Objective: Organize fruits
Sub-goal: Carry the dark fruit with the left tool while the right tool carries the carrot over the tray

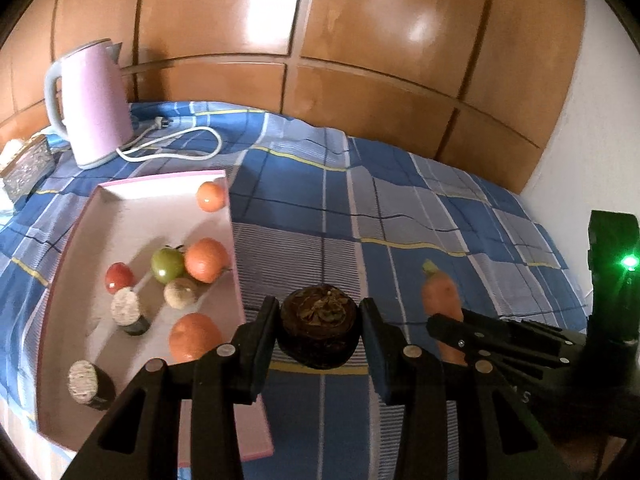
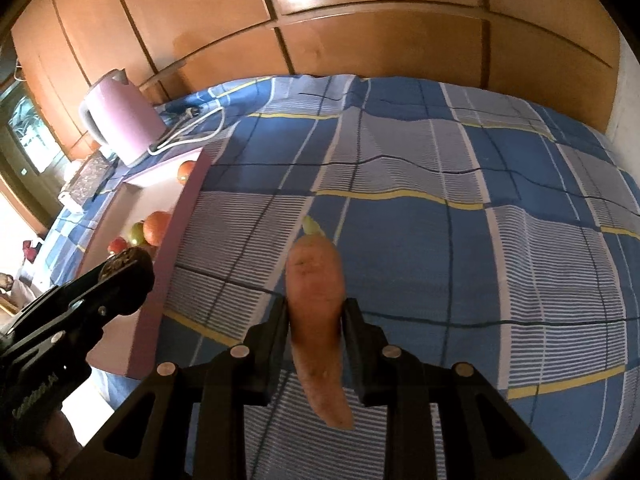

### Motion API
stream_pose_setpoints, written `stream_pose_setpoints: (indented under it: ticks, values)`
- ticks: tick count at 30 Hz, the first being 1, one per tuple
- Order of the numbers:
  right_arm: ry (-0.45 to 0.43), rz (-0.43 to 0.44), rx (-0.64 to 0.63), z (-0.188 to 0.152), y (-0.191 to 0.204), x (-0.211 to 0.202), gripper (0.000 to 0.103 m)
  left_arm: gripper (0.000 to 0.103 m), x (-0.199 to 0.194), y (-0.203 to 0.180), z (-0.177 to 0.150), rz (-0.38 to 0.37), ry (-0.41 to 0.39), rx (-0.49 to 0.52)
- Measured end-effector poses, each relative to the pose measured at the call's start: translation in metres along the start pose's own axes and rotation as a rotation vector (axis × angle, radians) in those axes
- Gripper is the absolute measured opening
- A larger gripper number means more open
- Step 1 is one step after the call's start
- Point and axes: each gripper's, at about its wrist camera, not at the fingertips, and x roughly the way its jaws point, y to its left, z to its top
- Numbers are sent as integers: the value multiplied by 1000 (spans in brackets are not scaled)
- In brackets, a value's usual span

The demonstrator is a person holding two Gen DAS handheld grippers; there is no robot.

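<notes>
My left gripper [image 1: 319, 322] is shut on a dark brown round fruit [image 1: 319, 330], held above the blue checked cloth just right of the pink tray [image 1: 100, 216]. The tray holds several fruits: oranges [image 1: 206, 260], a green tomato [image 1: 167, 265], a red tomato [image 1: 119, 277] and brown pieces [image 1: 181, 292]. My right gripper [image 2: 316, 316] is shut on a carrot [image 2: 316, 300], its green stub pointing away from me. In the left wrist view that carrot [image 1: 440, 294] and the right gripper [image 1: 452, 326] appear at the right. The left gripper [image 2: 132, 276] shows beside the tray [image 2: 188, 208] in the right wrist view.
A pink kettle [image 1: 96, 100] with a white cord [image 1: 176, 142] stands behind the tray. A silver patterned box [image 1: 28, 166] sits at the far left. The blue checked cloth [image 1: 400, 208] covers the table, backed by brown wooden panels [image 1: 320, 40].
</notes>
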Motion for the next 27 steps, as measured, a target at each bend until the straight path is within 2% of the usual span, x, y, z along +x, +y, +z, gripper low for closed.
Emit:
stream_pose_setpoints:
  ticks: [15,27]
  values:
    - [9,105,-41,7,35,-6,28,41,-19,52,0,78,-25,-88]
    - [70,244,-90,11,77,-1,28,41,-40,94,-2,134,-50,-133]
